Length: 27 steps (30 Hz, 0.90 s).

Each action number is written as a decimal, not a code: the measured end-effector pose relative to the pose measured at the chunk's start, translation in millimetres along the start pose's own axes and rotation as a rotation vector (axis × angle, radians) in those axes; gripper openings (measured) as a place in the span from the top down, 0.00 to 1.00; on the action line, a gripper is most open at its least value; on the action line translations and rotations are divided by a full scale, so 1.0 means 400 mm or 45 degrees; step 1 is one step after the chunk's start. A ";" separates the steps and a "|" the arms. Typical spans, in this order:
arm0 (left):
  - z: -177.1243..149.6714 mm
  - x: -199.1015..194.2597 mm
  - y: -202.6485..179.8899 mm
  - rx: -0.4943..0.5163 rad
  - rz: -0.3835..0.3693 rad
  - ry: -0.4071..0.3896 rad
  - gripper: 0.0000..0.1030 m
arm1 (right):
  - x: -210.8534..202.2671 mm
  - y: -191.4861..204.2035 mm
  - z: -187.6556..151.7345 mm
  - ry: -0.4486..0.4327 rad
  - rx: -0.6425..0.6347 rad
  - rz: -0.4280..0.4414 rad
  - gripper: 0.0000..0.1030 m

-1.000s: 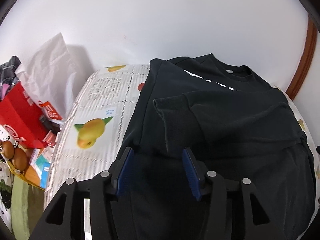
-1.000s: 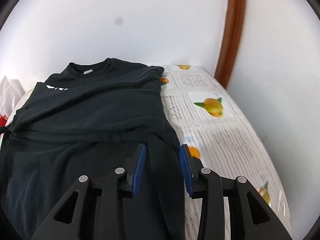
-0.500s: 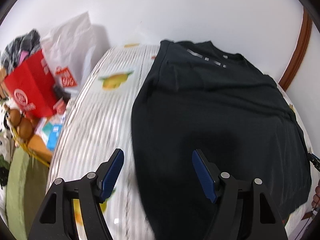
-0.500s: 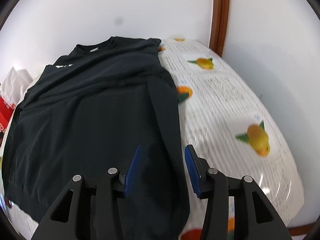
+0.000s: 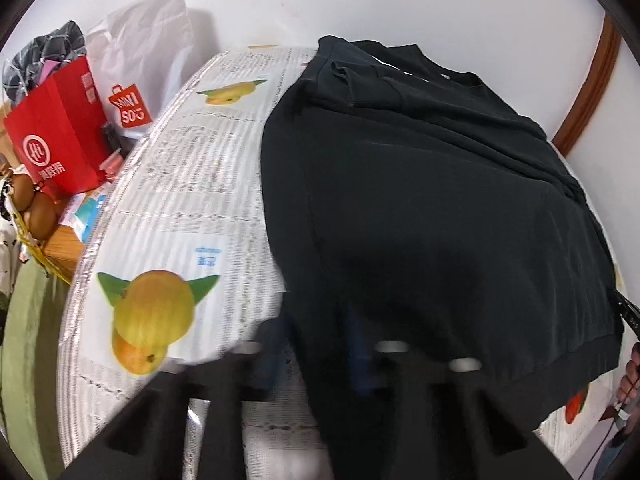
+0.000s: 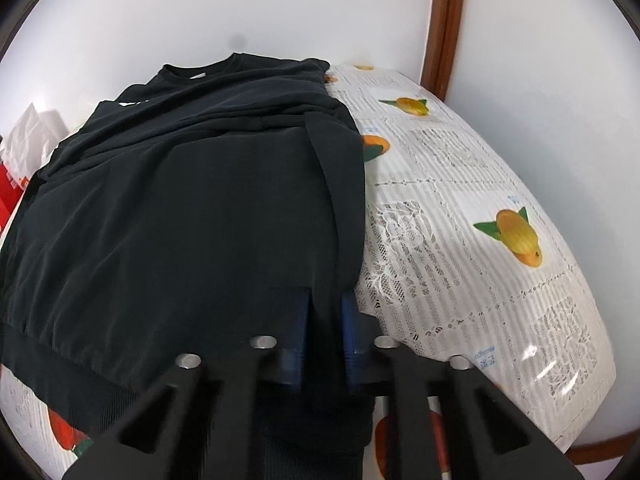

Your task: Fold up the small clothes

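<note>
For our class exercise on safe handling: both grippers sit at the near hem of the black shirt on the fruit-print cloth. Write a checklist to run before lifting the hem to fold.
1. Right gripper has fabric between its blue pads, jaws closing on it: ok.
2. Left gripper has the black shirt hem between its pads: cannot tell, that view is blurred, though its jaws read shut.
3. Sleeves folded in over the body: ok.
4. Fruit-print tablecloth not pinched along with the shirt: cannot tell.
5. Fold path toward the collar free of objects: ok.
6. Red bag and clutter stand off the table's left edge: ok.
</note>
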<state>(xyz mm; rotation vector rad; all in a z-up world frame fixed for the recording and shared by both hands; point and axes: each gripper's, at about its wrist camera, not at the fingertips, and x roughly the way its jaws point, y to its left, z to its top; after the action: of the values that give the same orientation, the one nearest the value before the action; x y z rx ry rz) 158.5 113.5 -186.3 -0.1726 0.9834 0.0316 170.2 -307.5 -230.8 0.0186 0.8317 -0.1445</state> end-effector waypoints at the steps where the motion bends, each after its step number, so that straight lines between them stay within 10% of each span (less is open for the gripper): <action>1: -0.001 -0.003 -0.001 -0.004 -0.004 0.000 0.91 | -0.008 -0.004 -0.002 -0.013 -0.006 0.011 0.93; 13: -0.068 -0.053 -0.002 -0.003 -0.081 0.011 0.92 | -0.033 -0.078 -0.028 0.002 -0.001 0.115 0.91; 19: -0.049 -0.040 0.008 -0.024 -0.107 -0.009 0.84 | -0.004 -0.101 -0.017 0.021 0.081 0.146 0.63; 27: -0.019 -0.018 -0.014 -0.018 -0.090 -0.013 0.75 | 0.038 -0.038 -0.003 0.001 0.038 0.146 0.57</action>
<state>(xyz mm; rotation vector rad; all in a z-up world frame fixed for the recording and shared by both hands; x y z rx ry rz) 149.0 107.1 -183.8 -0.2201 0.9668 -0.0248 177.3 -324.2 -242.4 0.0940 0.8274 -0.0492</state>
